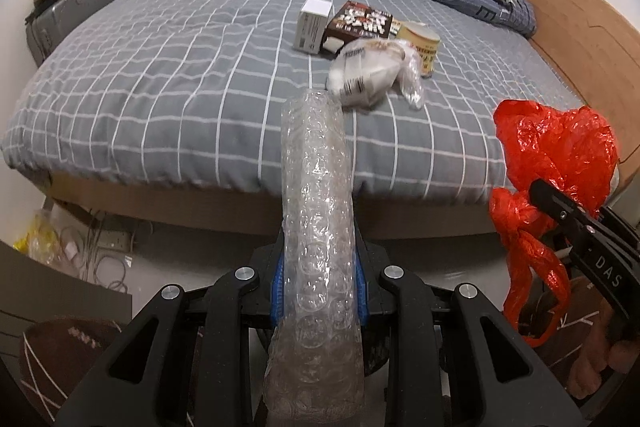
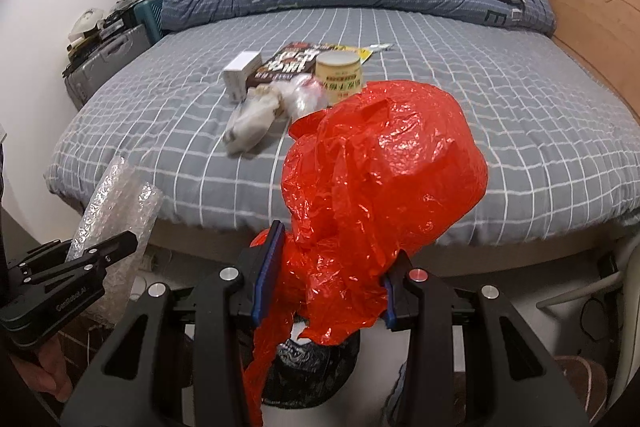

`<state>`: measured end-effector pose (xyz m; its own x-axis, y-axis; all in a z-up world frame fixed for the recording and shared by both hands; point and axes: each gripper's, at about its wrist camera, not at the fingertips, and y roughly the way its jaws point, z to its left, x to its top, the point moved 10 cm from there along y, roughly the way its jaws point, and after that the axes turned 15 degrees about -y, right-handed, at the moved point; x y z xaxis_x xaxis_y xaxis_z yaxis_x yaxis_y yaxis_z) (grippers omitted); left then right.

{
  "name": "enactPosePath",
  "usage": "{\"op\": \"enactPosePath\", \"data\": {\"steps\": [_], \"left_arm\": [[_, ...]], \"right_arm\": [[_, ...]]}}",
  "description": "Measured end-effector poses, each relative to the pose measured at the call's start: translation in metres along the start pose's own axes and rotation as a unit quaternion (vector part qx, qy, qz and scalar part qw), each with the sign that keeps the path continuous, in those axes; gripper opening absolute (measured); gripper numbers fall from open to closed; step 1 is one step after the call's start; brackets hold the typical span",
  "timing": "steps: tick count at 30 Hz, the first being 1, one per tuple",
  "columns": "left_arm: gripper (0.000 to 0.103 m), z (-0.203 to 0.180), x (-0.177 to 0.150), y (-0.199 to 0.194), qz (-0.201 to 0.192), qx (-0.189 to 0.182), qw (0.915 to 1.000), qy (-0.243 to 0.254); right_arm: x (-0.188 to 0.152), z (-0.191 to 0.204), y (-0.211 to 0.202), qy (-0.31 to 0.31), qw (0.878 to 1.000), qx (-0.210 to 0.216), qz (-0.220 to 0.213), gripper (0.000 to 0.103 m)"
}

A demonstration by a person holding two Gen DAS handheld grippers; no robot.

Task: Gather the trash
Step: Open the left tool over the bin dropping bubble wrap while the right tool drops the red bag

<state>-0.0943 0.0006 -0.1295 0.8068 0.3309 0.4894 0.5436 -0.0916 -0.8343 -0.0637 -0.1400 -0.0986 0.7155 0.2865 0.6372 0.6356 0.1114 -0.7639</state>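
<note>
Both jaws are clenched: the left gripper point(image 1: 319, 291) grasps a roll of bubble wrap point(image 1: 316, 211), and the right gripper point(image 2: 324, 287) grasps a crumpled red plastic bag point(image 2: 384, 179), both held off the bed's near edge. On the checked bed point(image 1: 160, 87) lie 1 white box point(image 1: 313, 25), a dark carton point(image 1: 360, 23), a yellow can point(image 1: 422, 43) and a clear wrapper bundle point(image 1: 372, 71), clustered together.

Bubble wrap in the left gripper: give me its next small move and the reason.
Probably carry the bubble wrap rightward toward the red plastic bag and feed it in. The left gripper grips the roll, the right gripper clamps the bag, and both hang off the bed. The bag's opening isn't visible, so find it first.
</note>
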Motion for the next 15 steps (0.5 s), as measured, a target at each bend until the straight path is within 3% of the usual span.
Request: {"op": "enactPosePath", "data": {"steps": [15], "left_arm": [[0.025, 0.011, -0.062, 0.005, 0.065, 0.025, 0.9976, 0.000]], "right_arm": [[-0.061, 0.033, 0.010, -0.016, 0.997, 0.017, 0.068, 0.039]]}}
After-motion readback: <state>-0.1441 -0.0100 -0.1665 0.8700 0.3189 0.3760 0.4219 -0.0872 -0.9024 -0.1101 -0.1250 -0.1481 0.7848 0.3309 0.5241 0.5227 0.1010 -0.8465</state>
